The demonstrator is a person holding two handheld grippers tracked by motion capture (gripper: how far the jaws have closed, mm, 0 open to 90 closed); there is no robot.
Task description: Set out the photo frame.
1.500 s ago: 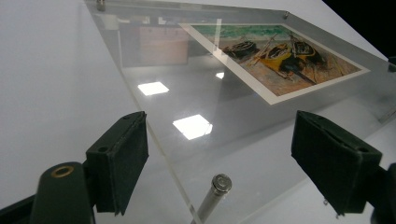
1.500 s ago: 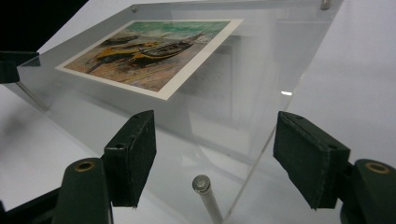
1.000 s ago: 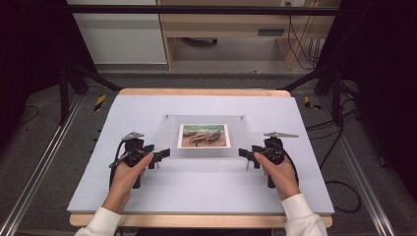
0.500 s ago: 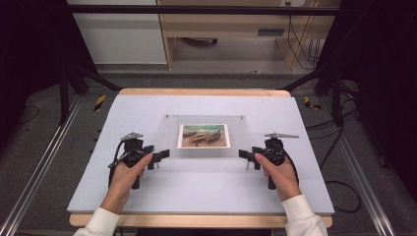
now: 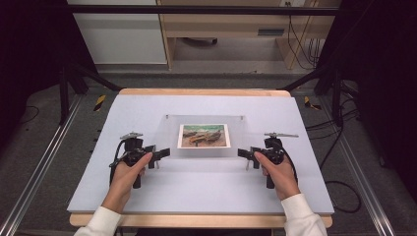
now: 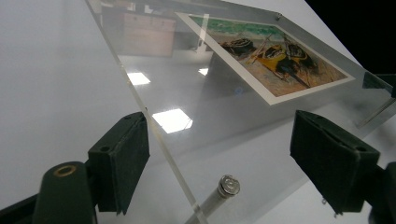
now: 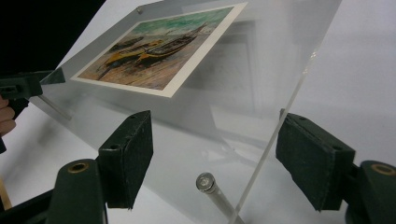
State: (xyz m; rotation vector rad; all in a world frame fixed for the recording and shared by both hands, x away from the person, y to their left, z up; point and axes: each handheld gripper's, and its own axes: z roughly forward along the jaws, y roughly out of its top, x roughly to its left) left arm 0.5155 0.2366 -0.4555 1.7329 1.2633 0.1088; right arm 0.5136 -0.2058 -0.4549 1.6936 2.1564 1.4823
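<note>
- The white table [image 5: 147, 196] is carrying a clear acrylic picture frame [image 5: 204, 150] at its middle, with its long axis running across the table from my left side to my right.
- The frame is standing slightly off the surface on small metal standoff pins, one of which [image 6: 223, 189] is showing near its left edge and another [image 7: 205, 182] near its right edge; a print of beached boats [image 5: 204, 135] is sitting inside the pane, closer to the far edge.
- I am holding the left gripper [image 5: 160, 153] at the frame's left short edge and the right gripper [image 5: 244, 153] at its right short edge, the two pointing inward at each other along that long axis, about equally near.
- In the left gripper view, the pane's near edge [image 6: 159, 144] is running up between the left gripper's spread jaws, nearer the left-hand pad, and neither pad is pressing on it.
- In the right gripper view, the pane's edge [image 7: 280, 135] is lying between the right gripper's released jaws, close beside the right-hand pad but, as far as I can judge, not clamped.
- I am judging that the coming move turns on closing both pairs on the thin edges, each already bracketing its own end.
</note>
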